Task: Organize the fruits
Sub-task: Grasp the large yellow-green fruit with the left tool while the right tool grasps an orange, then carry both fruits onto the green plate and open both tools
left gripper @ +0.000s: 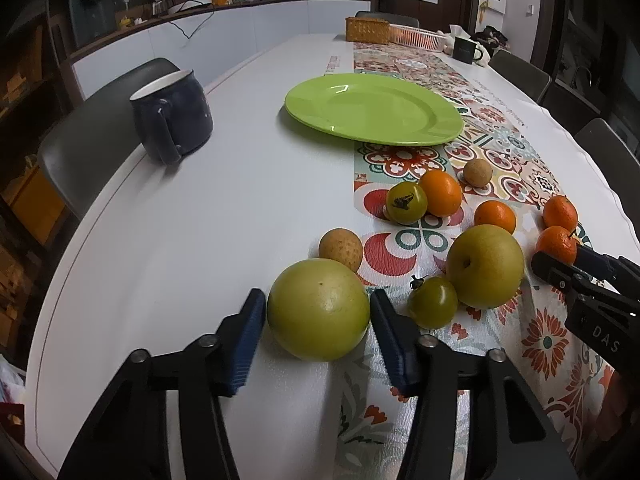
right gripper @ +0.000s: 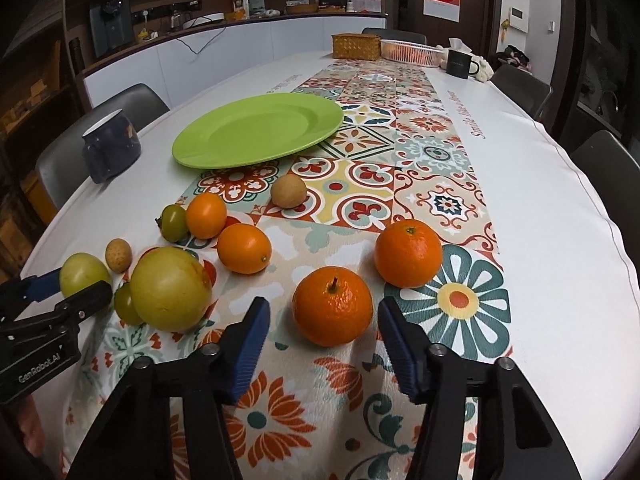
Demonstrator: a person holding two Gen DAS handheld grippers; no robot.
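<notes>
An empty green plate (left gripper: 374, 110) (right gripper: 260, 130) lies on the table beyond a scatter of fruit. My left gripper (left gripper: 318, 312) is open with its blue fingers on either side of a large yellow-green fruit (left gripper: 318, 310) (right gripper: 82, 272), a small gap at each side. My right gripper (right gripper: 324, 320) is open around a mandarin with a stem (right gripper: 332, 306) (left gripper: 556, 244). A second mandarin (right gripper: 408, 252) lies beyond it. A large yellow pear (left gripper: 484, 266) (right gripper: 170, 288), green tomatoes (left gripper: 432, 302), oranges (left gripper: 440, 192) and small brown fruits (left gripper: 340, 248) lie between.
A dark blue mug (left gripper: 172, 114) (right gripper: 110, 144) stands at the left table edge. A patterned runner (right gripper: 400, 140) covers the table's middle. At the far end are a woven box (left gripper: 366, 30), a pink basket (left gripper: 416, 36) and a black mug (right gripper: 460, 62). Chairs line both sides.
</notes>
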